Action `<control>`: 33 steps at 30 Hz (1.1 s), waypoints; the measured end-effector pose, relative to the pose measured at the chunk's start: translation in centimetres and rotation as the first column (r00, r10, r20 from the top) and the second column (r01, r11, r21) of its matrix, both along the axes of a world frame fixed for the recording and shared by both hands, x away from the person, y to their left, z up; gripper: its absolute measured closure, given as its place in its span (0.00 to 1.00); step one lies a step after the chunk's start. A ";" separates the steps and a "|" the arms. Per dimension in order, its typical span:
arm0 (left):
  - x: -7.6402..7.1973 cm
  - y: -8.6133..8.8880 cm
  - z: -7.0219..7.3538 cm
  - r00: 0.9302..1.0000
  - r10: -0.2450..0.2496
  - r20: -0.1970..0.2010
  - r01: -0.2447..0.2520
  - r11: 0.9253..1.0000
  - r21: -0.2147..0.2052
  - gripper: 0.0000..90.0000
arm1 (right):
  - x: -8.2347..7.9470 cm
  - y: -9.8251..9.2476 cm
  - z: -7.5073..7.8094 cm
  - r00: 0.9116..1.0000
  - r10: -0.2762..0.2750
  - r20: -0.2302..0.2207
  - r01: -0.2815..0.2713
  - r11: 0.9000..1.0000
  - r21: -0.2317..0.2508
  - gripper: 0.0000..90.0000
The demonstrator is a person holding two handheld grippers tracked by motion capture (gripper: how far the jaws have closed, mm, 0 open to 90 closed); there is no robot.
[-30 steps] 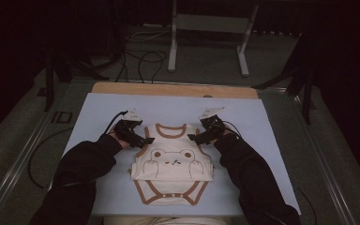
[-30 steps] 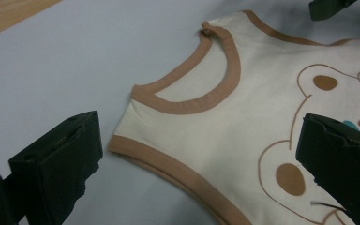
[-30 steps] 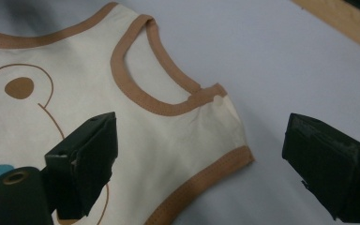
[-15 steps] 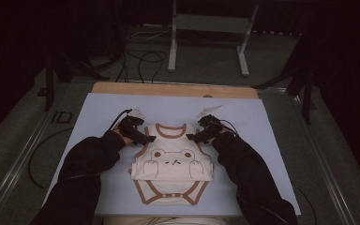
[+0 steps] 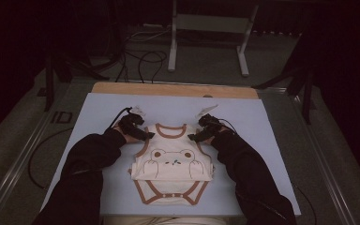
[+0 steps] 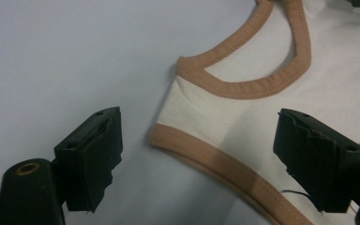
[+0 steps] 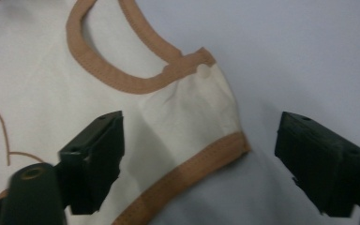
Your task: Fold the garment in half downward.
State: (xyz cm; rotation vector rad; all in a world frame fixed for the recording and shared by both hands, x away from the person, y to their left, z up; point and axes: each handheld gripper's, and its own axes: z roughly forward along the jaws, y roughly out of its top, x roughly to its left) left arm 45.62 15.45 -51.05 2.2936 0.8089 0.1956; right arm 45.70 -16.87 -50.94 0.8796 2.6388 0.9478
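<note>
Bodysuit (image 5: 172, 161), cream with brown trim and a bear print, lies flat on the pale blue mat (image 5: 98, 112) covering the table, near the person's edge, lower half already folded up over the belly, snap flap showing at the bottom.

Left tongs (image 5: 146, 136) sit at the garment's left shoulder. In the left gripper view the jaws stand apart, straddling the left shoulder strap (image 6: 201, 112); the brown armhole binding runs between them. Jaws have just been closing in, but the pads do not press the cloth yet.

Neck opening (image 5: 171, 131) lies between both tools, undisturbed.

Right tongs (image 5: 194, 137) mirror this at the right shoulder. In the right gripper view the jaws are apart around the right shoulder strap (image 7: 201, 108), also just narrowing, with no pinch made.

Step in hand, as I read it: lining up a paired grasp on both shoulders for the next fold.

Next move calls for lowering both tips to the mat, closing on cloth rather than trim alone, catching both layers, and lifting evenly so the folded lower half stays put.
</note>
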 end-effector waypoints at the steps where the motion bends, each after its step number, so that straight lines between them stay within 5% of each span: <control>1: 0.1 0.0 -0.1 1.000 0.002 -0.005 -0.002 1.000 0.000 0.22 | 0.1 -0.1 0.0 1.000 0.006 -0.002 -0.006 1.000 0.004 0.26; 13: 0.5 -0.2 -0.6 0.999 0.000 0.038 -0.001 0.999 0.033 0.45 | 1.4 0.1 -0.5 0.999 -0.006 -0.041 0.006 1.000 0.003 0.47; 33: 1.1 -1.1 -0.3 1.000 -0.014 -0.020 0.016 0.998 0.068 0.71 | 1.4 0.7 -0.1 0.998 0.017 -0.052 -0.019 0.999 -0.039 0.82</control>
